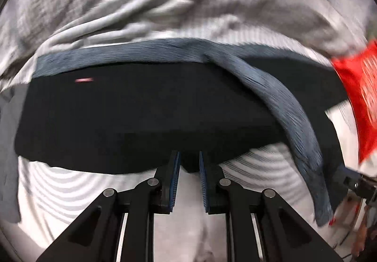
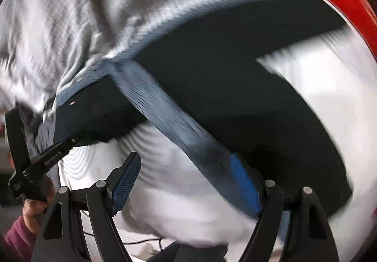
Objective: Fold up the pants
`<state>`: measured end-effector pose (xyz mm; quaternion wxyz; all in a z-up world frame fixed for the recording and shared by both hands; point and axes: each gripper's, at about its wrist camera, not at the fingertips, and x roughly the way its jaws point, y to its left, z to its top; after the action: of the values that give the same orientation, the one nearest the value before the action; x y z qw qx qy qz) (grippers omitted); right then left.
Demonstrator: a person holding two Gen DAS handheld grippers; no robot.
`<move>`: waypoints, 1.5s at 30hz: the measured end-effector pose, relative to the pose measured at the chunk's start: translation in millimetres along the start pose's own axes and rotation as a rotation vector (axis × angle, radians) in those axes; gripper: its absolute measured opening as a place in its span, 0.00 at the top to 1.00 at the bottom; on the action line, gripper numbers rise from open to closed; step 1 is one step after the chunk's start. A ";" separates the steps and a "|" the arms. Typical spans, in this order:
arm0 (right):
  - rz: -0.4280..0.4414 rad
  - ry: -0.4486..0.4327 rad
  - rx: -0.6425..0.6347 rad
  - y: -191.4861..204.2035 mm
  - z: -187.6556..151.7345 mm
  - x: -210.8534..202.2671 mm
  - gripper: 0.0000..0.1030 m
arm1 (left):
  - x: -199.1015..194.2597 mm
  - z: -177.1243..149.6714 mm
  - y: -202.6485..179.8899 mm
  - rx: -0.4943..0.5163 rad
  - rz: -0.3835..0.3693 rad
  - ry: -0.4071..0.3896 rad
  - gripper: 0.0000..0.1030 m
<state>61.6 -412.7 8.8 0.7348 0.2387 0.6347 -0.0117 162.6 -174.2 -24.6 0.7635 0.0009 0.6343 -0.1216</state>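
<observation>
Left wrist view: our left gripper point(image 1: 189, 163) has its jaws nearly together, pinching the near edge of the pants point(image 1: 132, 116). The dark cloth sags in a wide band across the frame, lifted off the striped sheet point(image 1: 70, 189) w/ crumpled grey bedding behind. A grey-blue ribbed band point(image 1: 289, 106), prob. the waistband, runs along the far edge and hangs down to the right. Something red point(image 1: 360, 97) sits at the right edge; blurred, can't say what.

Right wrist view: our right gripper point(image 2: 188, 182) stands wide. The band point(image 2: 179, 120) drapes across its right pad, but the pads don't press on it, so we judge nothing is held on this side. Pants point(image 2: 231, 87) spread above, mostly lying on the sheet point(image 2: 318, 78). At lower left we see the left gripper point(image 2: 70, 140) clamped on the cloth, w/ the hand point(image 2: 35, 210) under it.

Handling, as we judge it: soft, light, limp fabric, no stiffness, so it droops from any single hold and wants two grips well apart. The ribbed band looks thicker and grippier than the smooth dark cloth; we'd take hold there or at a hem corner, not mid-panel.
</observation>
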 end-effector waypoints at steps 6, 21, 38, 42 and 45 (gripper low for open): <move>0.005 -0.060 0.307 -93.5 -94.2 -26.6 0.21 | 4.3 -37.6 -50.6 0.109 -0.080 0.017 0.82; 0.093 -0.117 0.440 -160.4 -141.3 -6.5 0.21 | 14.7 -89.0 -105.2 0.211 -0.161 0.082 0.82; 0.262 -0.005 0.394 -172.3 -114.1 10.2 0.46 | 37.5 -60.6 -120.2 0.081 -0.137 0.107 0.82; 0.266 0.015 0.365 -171.2 -108.9 8.4 0.46 | 29.2 -56.8 -121.0 0.053 -0.175 0.077 0.66; 0.271 0.028 0.361 -171.4 -107.4 10.1 0.46 | 18.7 -54.3 -124.6 0.049 -0.180 0.011 0.01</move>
<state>-90.9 -522.3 -66.9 0.6662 0.4496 0.5946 -0.0227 89.8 -290.1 -34.3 0.7459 -0.0368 0.6327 -0.2051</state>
